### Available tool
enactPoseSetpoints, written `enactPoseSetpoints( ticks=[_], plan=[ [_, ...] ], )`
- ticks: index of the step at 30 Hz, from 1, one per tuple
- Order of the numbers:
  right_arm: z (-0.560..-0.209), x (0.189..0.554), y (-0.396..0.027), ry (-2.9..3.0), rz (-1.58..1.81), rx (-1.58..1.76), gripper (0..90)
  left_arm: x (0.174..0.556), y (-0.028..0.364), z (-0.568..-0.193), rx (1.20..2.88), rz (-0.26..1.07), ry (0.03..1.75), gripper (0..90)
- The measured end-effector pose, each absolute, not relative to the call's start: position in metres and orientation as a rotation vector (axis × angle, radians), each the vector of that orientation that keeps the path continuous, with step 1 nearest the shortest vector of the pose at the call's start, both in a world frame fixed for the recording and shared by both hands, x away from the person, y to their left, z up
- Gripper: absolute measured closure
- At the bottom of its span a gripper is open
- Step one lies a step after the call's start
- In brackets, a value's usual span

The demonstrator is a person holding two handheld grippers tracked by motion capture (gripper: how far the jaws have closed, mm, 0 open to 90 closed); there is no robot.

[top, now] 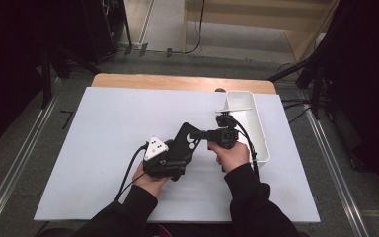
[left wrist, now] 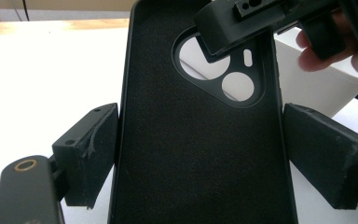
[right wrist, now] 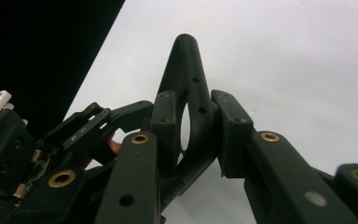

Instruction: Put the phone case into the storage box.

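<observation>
A black phone case point(top: 186, 139) is held above the white table, its soft inside facing the left gripper view point(left wrist: 196, 158). My left gripper point(top: 179, 159) grips it across its width, one pad point(left wrist: 91, 154) on each long side. My right gripper point(top: 198, 134) comes in from the right and is shut on the case's wall beside the camera cutout point(left wrist: 223, 74). In the right gripper view, both pads point(right wrist: 230, 126) clamp the thin edge of the case point(right wrist: 184, 65), and the gripper point(right wrist: 193, 116) has nothing else between its jaws.
A white rectangular bin point(top: 259, 129) stands at the table's right side, just beyond the right hand point(top: 234, 155), with a small white piece point(top: 234, 109) across its far end. The white tabletop point(top: 103, 148) spreads to the left and front.
</observation>
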State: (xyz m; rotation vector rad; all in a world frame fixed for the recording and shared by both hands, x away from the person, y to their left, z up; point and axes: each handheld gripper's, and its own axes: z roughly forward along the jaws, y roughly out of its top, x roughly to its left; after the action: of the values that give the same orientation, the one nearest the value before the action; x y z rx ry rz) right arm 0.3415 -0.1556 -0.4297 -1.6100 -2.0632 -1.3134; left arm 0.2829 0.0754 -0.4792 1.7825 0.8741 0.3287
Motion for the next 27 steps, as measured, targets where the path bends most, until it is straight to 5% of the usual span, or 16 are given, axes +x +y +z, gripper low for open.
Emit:
enactPoseSetpoints(
  ticks=[21, 27],
  plan=[
    [-0.414, 0.336, -0.154, -2.072, -1.316, -1.557, 74.5, 0.281, 0.076, -0.473, 1.799, 0.320, 0.839, 12.4],
    [-0.410, 0.334, -0.154, -2.110, -1.328, -1.554, 74.5, 0.285, 0.075, -0.471, 1.846, 0.287, 0.880, 4.1]
  ],
)
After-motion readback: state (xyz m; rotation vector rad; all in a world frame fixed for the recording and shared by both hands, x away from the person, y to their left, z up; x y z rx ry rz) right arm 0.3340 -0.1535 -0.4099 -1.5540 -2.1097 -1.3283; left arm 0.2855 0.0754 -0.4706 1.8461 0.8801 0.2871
